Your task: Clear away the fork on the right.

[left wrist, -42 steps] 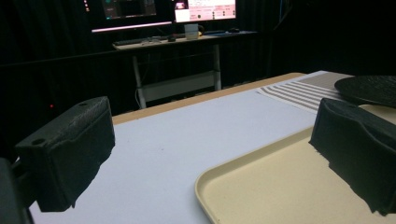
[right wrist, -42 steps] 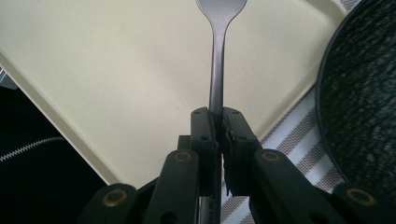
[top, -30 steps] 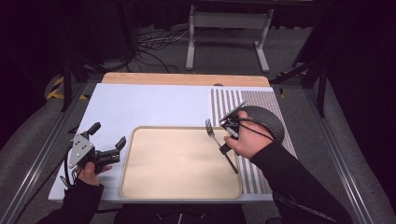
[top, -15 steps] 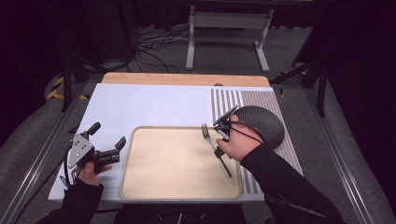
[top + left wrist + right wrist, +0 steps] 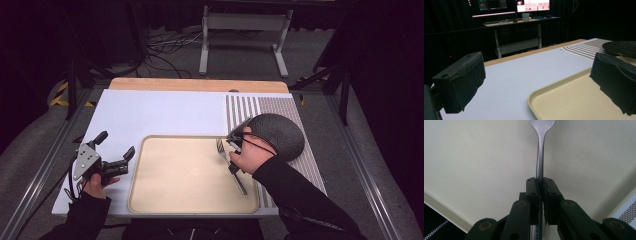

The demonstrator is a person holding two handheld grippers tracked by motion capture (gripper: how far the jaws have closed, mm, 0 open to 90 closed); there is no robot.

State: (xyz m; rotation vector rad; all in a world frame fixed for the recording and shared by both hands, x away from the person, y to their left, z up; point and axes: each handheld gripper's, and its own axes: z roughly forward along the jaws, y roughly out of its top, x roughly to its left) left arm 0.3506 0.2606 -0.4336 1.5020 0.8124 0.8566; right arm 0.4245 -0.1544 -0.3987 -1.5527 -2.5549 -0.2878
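Fork (image 5: 539, 157): steel, handle clenched in right tongs (image 5: 541, 185), tines ahead of them, low over beige tray (image 5: 165, 200), seemingly for laying down. Left tongs (image 5: 116, 152) released, idle beside tray.

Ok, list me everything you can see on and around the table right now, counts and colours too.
fork: 1, silver, clamped by its handle, over the tray's right side
tray: 1, cream, front centre of the table
dark round dish: 1, black, on the striped mat
striped mat: 1, grey and white, right side
white sheet: 1, covers the table
wooden edge: 1, tan, far side
left gripper: 1, black, jaws apart, left of the tray
right gripper: 1, black, shut on the fork
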